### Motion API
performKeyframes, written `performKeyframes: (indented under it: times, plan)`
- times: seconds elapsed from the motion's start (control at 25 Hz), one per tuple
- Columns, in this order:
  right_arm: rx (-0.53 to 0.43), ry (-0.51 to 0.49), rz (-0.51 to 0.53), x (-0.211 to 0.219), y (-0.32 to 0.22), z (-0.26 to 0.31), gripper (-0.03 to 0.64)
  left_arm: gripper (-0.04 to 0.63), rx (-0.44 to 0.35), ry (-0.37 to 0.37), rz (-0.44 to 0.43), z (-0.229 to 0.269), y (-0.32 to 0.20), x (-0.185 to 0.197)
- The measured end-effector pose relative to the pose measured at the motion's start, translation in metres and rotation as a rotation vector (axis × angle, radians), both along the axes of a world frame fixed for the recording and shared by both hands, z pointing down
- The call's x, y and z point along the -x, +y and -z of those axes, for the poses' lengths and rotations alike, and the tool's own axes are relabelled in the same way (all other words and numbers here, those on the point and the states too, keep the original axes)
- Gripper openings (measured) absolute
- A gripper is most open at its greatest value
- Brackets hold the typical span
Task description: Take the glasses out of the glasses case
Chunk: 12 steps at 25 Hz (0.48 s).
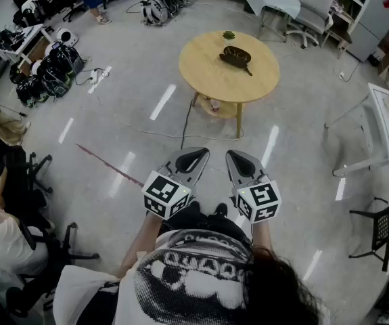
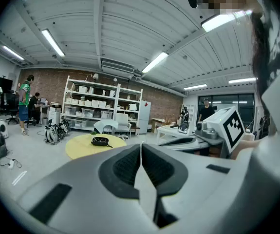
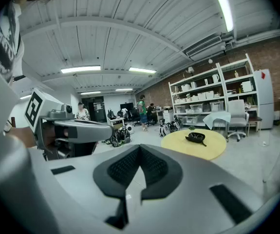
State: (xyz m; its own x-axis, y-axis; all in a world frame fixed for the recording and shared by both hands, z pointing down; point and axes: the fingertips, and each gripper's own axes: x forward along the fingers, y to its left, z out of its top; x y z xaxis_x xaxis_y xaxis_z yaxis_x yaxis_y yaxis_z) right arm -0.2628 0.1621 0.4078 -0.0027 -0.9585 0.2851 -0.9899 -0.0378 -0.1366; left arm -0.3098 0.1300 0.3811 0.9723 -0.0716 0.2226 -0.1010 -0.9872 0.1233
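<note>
While we stand well short of the round table (image 1: 201, 80), both tools are clenched on nothing: left gripper (image 1: 191, 158) and right gripper (image 1: 243, 161) side by side, jaws pressed together. The glasses case (image 1: 235, 57) lies well ahead, between the tabletop's centre and far edge, more in line with our right gripper. Dark and open, it lies crosswise; glasses (image 3: 196, 137) seemingly rest inside.

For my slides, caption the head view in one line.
Both shut, the left hand-held gripper and right hand-held gripper face a round table bearing the glasses case.
</note>
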Motion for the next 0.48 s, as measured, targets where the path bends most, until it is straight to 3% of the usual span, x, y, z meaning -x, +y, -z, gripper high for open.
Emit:
performKeyframes:
  times: [0.48]
  plan:
    - [-0.033,-0.021,-0.014,-0.029,0.010,0.005,-0.003,0.015,0.017,-0.005,0.010,-0.005,0.009,-0.028]
